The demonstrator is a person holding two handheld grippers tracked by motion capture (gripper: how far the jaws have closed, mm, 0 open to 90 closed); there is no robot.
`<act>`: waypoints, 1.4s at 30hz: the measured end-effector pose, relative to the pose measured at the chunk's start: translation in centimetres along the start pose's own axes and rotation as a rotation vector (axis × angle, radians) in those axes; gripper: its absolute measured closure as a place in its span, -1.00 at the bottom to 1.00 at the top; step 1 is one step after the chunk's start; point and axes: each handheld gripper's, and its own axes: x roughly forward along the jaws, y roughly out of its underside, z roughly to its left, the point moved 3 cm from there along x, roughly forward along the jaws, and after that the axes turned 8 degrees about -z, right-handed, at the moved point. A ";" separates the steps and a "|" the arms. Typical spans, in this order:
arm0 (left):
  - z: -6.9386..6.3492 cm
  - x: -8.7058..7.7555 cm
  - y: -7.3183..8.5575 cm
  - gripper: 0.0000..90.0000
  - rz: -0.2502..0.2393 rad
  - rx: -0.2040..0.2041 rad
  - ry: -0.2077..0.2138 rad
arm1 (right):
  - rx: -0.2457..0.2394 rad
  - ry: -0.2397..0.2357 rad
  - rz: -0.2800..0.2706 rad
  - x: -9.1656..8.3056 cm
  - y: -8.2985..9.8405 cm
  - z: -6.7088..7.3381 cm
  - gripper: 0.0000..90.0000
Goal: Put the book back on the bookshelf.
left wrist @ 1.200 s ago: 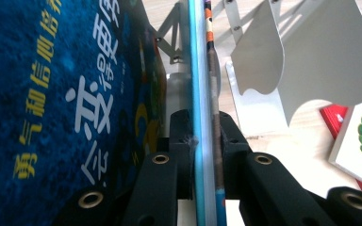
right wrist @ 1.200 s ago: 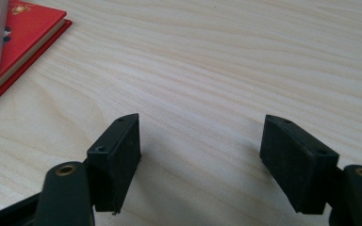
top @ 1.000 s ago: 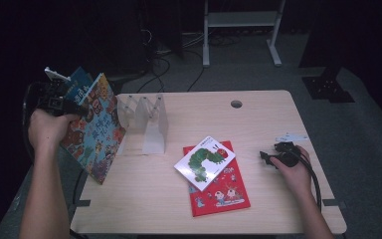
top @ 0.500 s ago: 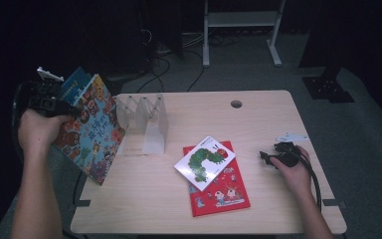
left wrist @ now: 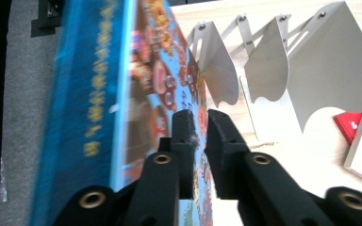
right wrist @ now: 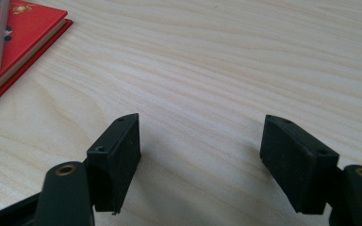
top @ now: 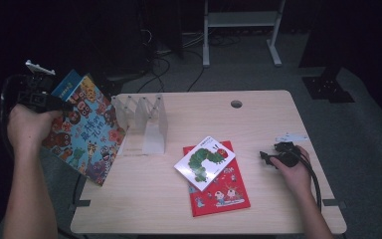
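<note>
Picture book in clamped left tool

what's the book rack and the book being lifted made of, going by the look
The pale grey folding book rack looks like thin sheet metal with a matt finish: flat cut dividers joined by riveted strips. The colourful cartoon-covered picture book in the left gripper looks like printed cardboard with a slightly glossy cover; its blue spine stays stiff while held, suggesting hardcover, though that is a guess.
</note>
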 end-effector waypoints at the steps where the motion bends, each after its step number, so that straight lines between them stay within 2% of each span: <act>1: -0.1 0.1 0.0 0.89 0.002 0.006 0.002 | 0.000 0.000 0.000 0.0 0.0 0.0 -0.37; 3: -0.4 0.3 0.0 1.00 0.011 0.014 0.022 | -0.001 0.000 -0.001 0.0 0.0 0.0 -0.37; 8: -1.3 1.0 0.3 1.00 0.040 0.048 0.059 | 0.000 0.000 0.000 0.0 0.0 0.0 -0.37; 14: -2.9 2.0 0.8 1.00 0.031 0.089 0.112 | 0.001 -0.001 0.001 0.0 0.0 0.0 -0.38; 15: -3.4 2.3 1.0 0.99 0.025 0.096 0.136 | 0.001 -0.002 0.002 0.0 0.0 0.0 -0.40; 25: -8.1 5.2 3.2 0.89 0.029 0.180 0.255 | -0.004 -0.009 0.005 0.1 0.0 0.1 -0.45; 31: -10.6 6.9 5.0 0.89 0.018 0.199 0.322 | -0.006 -0.013 0.006 0.1 0.0 0.1 -0.47; 36: -12.4 8.5 6.7 0.72 -0.007 0.240 0.366 | -0.006 -0.013 0.006 0.1 0.0 0.1 -0.47; 38: -12.9 9.3 7.5 0.64 -0.021 0.237 0.387 | -0.007 -0.014 0.006 0.1 0.0 0.0 -0.47; 42: -13.6 11.1 9.1 0.48 -0.012 0.243 0.400 | -0.007 -0.014 0.007 0.1 0.0 0.0 -0.47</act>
